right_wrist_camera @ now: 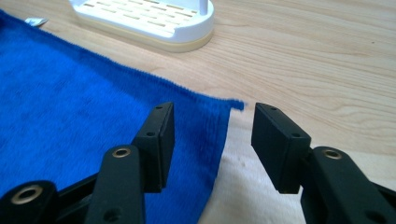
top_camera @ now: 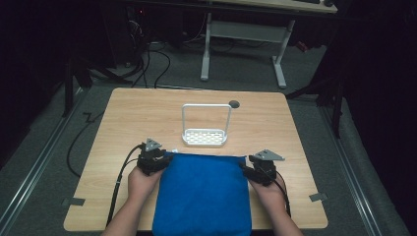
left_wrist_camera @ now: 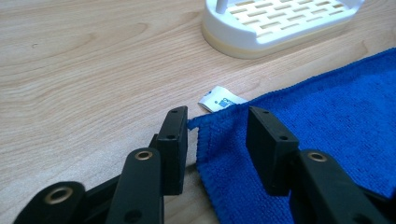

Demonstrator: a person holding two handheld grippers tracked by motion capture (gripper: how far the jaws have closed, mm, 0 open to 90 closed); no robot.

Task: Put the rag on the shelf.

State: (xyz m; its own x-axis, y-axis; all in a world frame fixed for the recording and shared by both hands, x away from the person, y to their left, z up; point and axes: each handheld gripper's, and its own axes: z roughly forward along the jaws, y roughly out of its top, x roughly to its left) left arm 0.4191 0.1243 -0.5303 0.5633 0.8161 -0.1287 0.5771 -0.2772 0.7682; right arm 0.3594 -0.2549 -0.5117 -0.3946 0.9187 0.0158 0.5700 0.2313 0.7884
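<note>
A blue cloth (top_camera: 201, 191) lies flat on the wooden table (top_camera: 128, 113), reaching to its near edge. My left gripper (top_camera: 158, 160) sits at the cloth's far left corner. In the left gripper view the jaws of this gripper (left_wrist_camera: 217, 135) stand apart on either side of that corner of the cloth (left_wrist_camera: 327, 107), beside a small white tag (left_wrist_camera: 220, 99). My right gripper (top_camera: 250, 166) is at the far right corner. Its jaws (right_wrist_camera: 212, 135) are open, the cloth's edge (right_wrist_camera: 70, 107) between them and no pad pressing.
A white slotted tray with a tall loop handle (top_camera: 205, 136) stands just beyond the cloth, at mid table. A dark round hole (top_camera: 234, 103) lies behind it. Grey tape marks (top_camera: 74, 201) (top_camera: 318, 197) sit near the front corners. A white-legged desk (top_camera: 243, 34) stands beyond.
</note>
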